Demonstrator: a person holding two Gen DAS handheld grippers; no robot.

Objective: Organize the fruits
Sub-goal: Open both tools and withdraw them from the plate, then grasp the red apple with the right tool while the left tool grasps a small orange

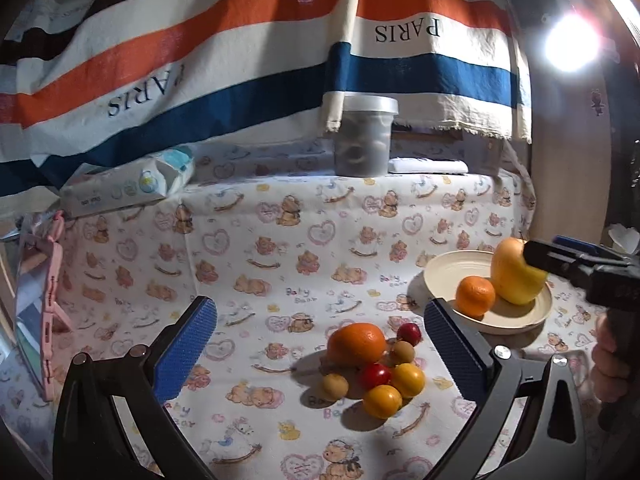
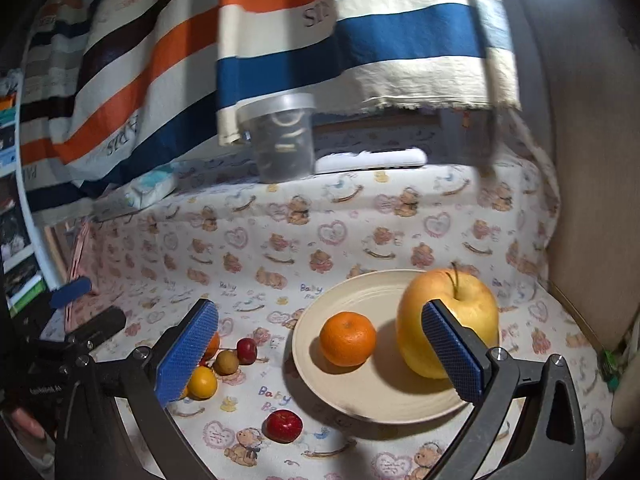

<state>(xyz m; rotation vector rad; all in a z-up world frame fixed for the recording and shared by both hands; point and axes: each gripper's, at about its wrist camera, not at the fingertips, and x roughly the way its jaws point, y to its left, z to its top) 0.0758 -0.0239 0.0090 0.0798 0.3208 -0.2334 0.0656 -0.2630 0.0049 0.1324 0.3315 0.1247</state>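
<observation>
My left gripper is open over a pile on the bear-print cloth: a large orange and several small red, yellow and brown fruits. A cream plate at the right holds a mandarin and a yellow apple. My right gripper is open too, with nothing in it. It faces the plate, with the mandarin ahead between its fingers and the apple behind the right finger. One small red fruit lies alone in front of the plate.
A grey lidded tub and a flat white object stand at the back, under a hanging striped cloth. A wipes pack lies back left, above a pink-framed object. A wooden wall closes the right side.
</observation>
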